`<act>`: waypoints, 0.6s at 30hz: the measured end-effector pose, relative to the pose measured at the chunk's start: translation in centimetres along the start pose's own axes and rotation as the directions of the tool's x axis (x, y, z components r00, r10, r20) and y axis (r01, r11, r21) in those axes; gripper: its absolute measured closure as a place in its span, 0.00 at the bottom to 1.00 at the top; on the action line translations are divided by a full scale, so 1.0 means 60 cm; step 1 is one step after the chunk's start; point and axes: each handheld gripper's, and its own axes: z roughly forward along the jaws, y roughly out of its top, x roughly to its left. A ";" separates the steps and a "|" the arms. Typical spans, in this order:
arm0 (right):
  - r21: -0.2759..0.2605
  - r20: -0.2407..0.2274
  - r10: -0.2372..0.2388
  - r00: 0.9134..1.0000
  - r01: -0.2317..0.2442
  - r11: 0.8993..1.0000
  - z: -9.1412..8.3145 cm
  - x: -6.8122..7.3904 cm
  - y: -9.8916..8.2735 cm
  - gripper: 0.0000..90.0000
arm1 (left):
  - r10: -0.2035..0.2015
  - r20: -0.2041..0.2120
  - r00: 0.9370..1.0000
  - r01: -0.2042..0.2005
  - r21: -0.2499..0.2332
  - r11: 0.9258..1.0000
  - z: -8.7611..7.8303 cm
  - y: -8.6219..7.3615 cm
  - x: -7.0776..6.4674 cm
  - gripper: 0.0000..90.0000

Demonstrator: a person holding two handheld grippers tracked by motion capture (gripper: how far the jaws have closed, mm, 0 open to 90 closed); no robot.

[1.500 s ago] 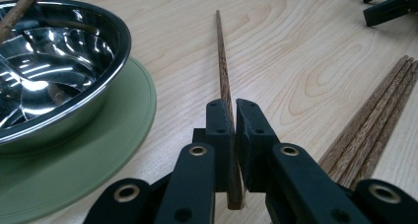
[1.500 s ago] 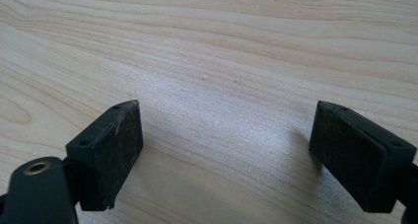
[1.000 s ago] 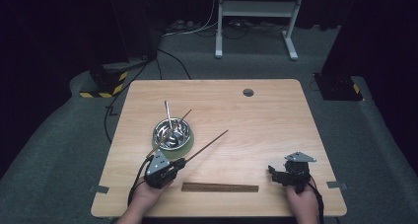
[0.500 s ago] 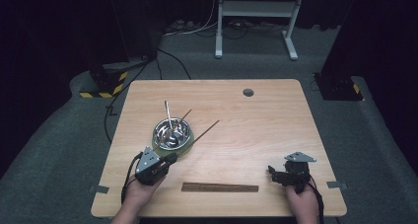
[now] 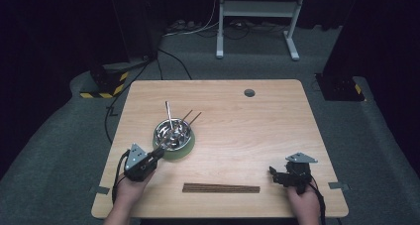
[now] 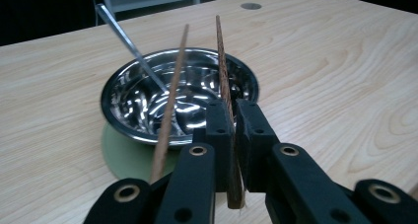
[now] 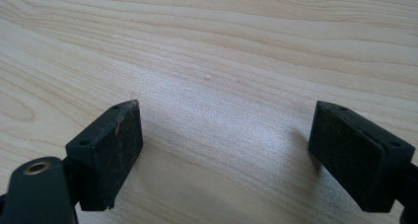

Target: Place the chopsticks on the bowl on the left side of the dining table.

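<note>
A steel bowl (image 5: 172, 132) (image 6: 180, 93) sits on a green mat (image 5: 185, 148) (image 6: 125, 155) at the table's left middle. A metal utensil (image 5: 169, 115) (image 6: 127, 39) leans in the bowl. My left gripper (image 5: 156, 152) (image 6: 234, 119) is at the bowl's near rim, shut on a dark chopstick (image 6: 221, 61) that reaches over the bowl. A second, lighter chopstick (image 6: 171, 98) lies across the rim just outside the left jaw. Both stick tips (image 5: 194, 117) poke past the far rim. My right gripper (image 5: 274, 173) (image 7: 224, 150) rests open on bare wood at the near right.
More chopsticks (image 5: 221, 188) lie in a row near the front edge, between the two grippers. A round grommet hole (image 5: 249, 92) (image 6: 251, 6) is at the table's (image 5: 257, 131) far side. Cables and a white stand leg (image 5: 292, 39) are on the floor beyond.
My left gripper has moved left and away from the person, carrying the chopstick from the open table to over the bowl. The right gripper has stayed still.
</note>
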 end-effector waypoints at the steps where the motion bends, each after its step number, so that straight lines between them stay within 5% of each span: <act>1: 0.000 0.000 0.000 1.000 0.000 1.000 0.000 0.000 0.000 0.14 | 0.000 0.000 1.000 0.000 0.000 1.000 0.000 0.000 0.000 0.94; 18: 0.002 -0.004 -0.009 1.000 0.009 1.000 0.000 -0.001 0.000 0.14 | 0.010 -0.051 0.999 -0.009 0.030 1.000 0.007 -0.009 0.015 0.94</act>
